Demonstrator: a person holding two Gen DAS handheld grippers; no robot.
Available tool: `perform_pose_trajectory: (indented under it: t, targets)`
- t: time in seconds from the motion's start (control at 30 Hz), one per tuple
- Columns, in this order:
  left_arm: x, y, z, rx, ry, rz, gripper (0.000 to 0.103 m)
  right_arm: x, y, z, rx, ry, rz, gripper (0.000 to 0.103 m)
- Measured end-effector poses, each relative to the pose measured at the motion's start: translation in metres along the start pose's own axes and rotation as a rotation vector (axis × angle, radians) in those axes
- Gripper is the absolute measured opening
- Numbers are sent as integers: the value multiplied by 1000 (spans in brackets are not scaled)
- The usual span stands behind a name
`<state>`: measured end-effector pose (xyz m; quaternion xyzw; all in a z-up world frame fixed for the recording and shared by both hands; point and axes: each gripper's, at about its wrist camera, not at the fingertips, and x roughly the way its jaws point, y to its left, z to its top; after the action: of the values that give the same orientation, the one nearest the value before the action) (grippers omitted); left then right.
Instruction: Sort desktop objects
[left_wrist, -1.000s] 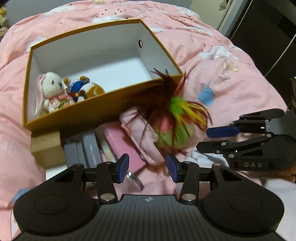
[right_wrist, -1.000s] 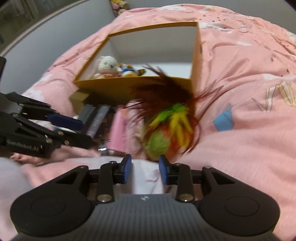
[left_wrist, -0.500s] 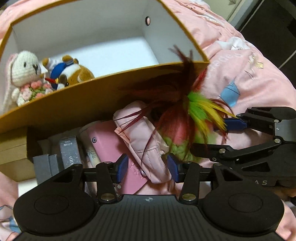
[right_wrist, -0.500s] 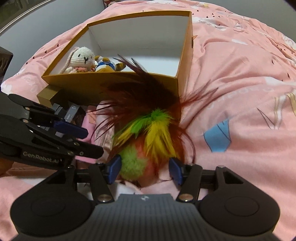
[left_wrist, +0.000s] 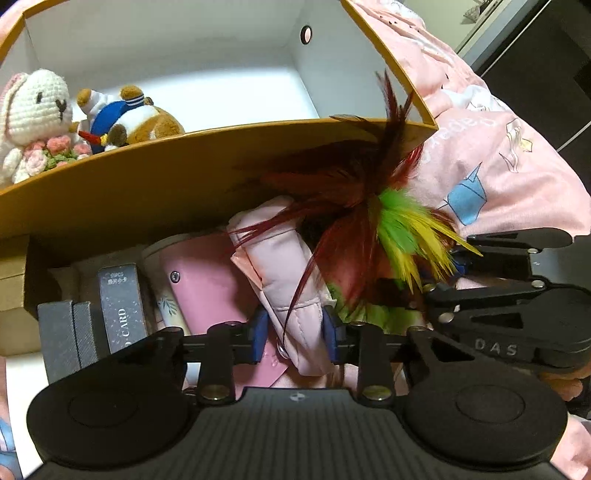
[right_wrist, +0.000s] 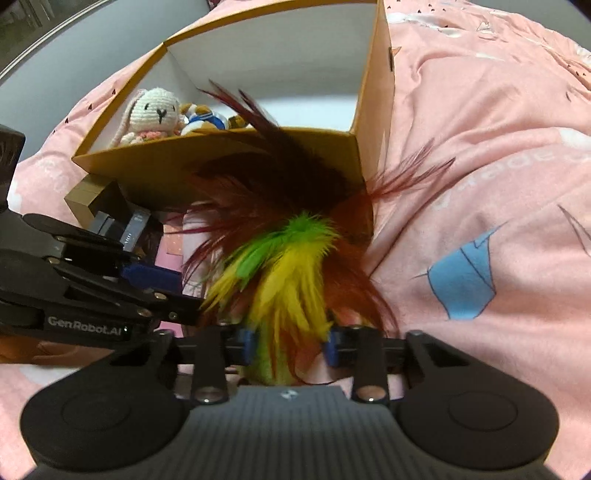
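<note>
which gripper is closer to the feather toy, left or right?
Right. The right gripper is closing, its jaws around the feather toy. The left gripper is closing around the pink pouch beside the feathers.

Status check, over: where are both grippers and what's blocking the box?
Left gripper closing on pink pouch. Right gripper closing on feather toy. Orange box wall directly ahead, over.
</note>
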<state>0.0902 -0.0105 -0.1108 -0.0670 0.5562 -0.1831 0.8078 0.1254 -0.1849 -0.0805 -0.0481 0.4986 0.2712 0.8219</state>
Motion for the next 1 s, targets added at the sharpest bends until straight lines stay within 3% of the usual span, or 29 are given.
perform_pose_trajectory:
  t: [0.07, 0.13, 0.43, 1.0]
  targets:
    - [-4, 0, -3, -4, -9, 3, 31, -8, 0, -1, 13, -14, 7, 9]
    - [-11, -2, -8, -2, -20, 1, 30, -15, 0, -2, 29, -24, 20, 5]
    - [-55, -7, -24, 7, -100, 17, 29, -49, 11, -12, 27, -88, 34, 3]
    - [-132, -9, -27, 0, -257, 94, 28, -124, 45, -3, -82, -260, 88, 0]
